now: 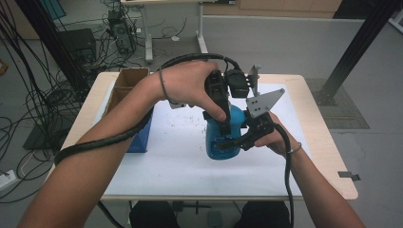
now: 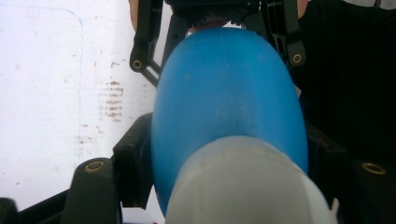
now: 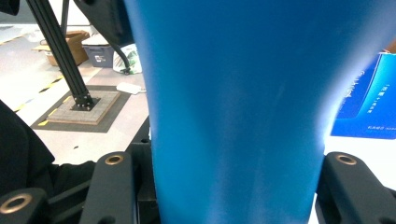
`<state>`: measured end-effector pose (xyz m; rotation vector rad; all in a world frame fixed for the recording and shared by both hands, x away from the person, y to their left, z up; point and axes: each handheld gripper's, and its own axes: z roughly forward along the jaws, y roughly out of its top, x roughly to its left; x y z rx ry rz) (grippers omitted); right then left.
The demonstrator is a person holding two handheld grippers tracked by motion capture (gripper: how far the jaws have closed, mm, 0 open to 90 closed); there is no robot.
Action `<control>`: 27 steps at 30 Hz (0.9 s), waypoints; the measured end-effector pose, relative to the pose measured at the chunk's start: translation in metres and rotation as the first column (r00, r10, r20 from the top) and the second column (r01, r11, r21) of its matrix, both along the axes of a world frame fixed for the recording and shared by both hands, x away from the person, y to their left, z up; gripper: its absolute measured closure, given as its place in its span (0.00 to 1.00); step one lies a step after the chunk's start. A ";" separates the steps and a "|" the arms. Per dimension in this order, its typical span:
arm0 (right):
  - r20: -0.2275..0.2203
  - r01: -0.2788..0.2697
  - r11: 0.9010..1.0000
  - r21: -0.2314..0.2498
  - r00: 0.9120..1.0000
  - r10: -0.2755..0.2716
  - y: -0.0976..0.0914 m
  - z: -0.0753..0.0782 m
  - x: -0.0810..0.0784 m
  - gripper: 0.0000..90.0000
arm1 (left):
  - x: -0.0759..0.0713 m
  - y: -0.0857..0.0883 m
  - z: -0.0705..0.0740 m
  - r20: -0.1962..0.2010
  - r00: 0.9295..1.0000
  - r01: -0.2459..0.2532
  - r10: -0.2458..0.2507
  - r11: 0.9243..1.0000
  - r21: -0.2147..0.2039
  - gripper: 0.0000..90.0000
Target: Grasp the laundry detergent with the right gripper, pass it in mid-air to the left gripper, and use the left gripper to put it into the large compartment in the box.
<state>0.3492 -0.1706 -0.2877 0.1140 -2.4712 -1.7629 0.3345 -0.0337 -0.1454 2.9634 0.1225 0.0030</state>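
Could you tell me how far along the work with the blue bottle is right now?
Done: the right claw is shut on the blue bottle's body, holding it upright on the white mat. In hand: the left claw grips its upper part by the white cap. Left: the cap is still on.

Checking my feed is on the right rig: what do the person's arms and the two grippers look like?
Both forearms are bare. The left wrist wears a thin dark band, the right wrist a thin bracelet. The left gripper and right gripper are black, with brass-coloured pivot pins, ribbed black cables and a grey three-cornered plate.
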 end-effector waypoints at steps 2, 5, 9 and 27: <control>0.001 0.001 1.000 0.002 1.000 -0.001 0.000 0.000 0.000 0.49 | 0.000 0.000 0.000 -0.002 1.000 -0.001 0.001 1.000 0.000 0.41; 0.003 0.003 1.000 0.000 1.000 -0.003 0.000 0.000 0.000 0.49 | 0.001 0.000 0.000 -0.005 1.000 -0.005 0.005 1.000 0.003 0.41; 0.003 0.003 1.000 0.001 1.000 -0.003 0.000 0.000 0.001 0.49 | 0.001 0.000 0.000 -0.005 1.000 -0.013 0.013 1.000 0.003 0.41; 0.013 0.005 1.000 0.001 1.000 -0.005 0.000 0.001 0.001 0.49 | -0.001 0.001 0.000 0.002 1.000 -0.015 0.015 1.000 -0.009 0.42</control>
